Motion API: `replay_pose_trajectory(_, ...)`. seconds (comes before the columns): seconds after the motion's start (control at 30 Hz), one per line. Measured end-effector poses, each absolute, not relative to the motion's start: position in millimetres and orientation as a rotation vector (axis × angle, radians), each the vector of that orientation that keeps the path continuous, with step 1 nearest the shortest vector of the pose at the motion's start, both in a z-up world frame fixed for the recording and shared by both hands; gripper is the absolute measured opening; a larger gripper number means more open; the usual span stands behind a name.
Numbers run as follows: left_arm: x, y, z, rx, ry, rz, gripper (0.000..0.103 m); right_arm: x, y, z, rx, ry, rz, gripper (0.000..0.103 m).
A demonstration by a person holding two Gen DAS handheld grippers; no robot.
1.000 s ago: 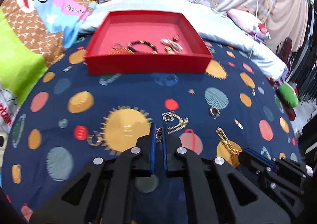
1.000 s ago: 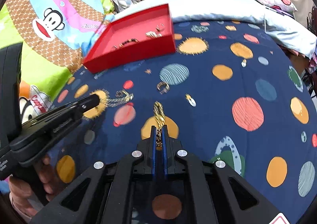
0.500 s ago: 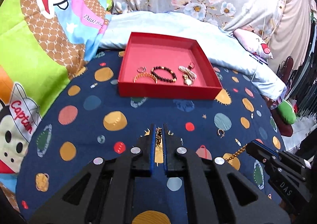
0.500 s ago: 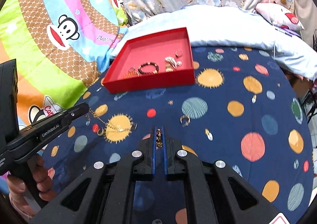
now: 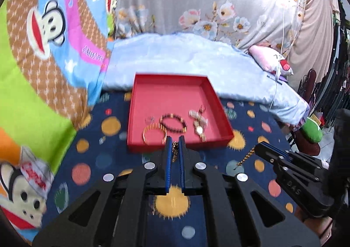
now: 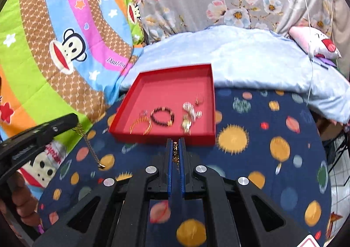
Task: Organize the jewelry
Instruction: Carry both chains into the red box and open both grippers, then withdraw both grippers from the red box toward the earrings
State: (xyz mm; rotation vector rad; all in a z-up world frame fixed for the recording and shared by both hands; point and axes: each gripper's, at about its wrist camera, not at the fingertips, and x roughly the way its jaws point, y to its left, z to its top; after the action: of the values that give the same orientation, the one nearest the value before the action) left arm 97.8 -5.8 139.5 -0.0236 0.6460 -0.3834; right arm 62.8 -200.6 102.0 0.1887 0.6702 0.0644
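The left gripper (image 5: 174, 145) is clamped on a thin gold chain (image 6: 89, 146) whose end dangles over the planet-print bedspread (image 6: 251, 172). Ahead, the red tray (image 5: 178, 145) holds a gold bangle (image 5: 153, 134), a beaded bracelet (image 5: 174, 123) and blurred smaller pieces. The right gripper (image 6: 175, 145) pinches a chunkier gold chain (image 5: 246, 157), mostly hidden between its pads.

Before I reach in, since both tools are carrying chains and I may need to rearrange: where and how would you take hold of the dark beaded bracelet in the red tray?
Grip the near arc of the dark beaded bracelet from above, one finger inside the loop, one outside. It lies flat on the red tray floor, so a side approach would probably hit the near wall; the gold bangle crowds its left.
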Motion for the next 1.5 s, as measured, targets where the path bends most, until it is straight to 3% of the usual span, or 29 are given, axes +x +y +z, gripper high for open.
replay_pose_trajectory(0.43, 181.1, -26.7, 187.0, -0.004, 0.574, -0.352, 0.005, 159.9, -211.7, 139.9, 0.166, 0.639, 0.090, 0.005)
replay_pose_trajectory(1.03, 308.0, -45.2, 147.0, 0.071, 0.609, -0.233, 0.005, 290.6, -218.7, 102.1, 0.147, 0.766, 0.076, 0.005)
replay_pose_trajectory(1.43, 338.4, -51.6, 119.6, 0.078, 0.645, -0.204, 0.007, 327.8, -214.6, 70.7, 0.113, 0.837, 0.065, 0.005)
replay_pose_trajectory(1.5, 337.7, -51.1, 118.4, 0.074, 0.634, -0.202, 0.007, 327.9, -214.8, 70.9, 0.108, 0.827, 0.060, 0.011)
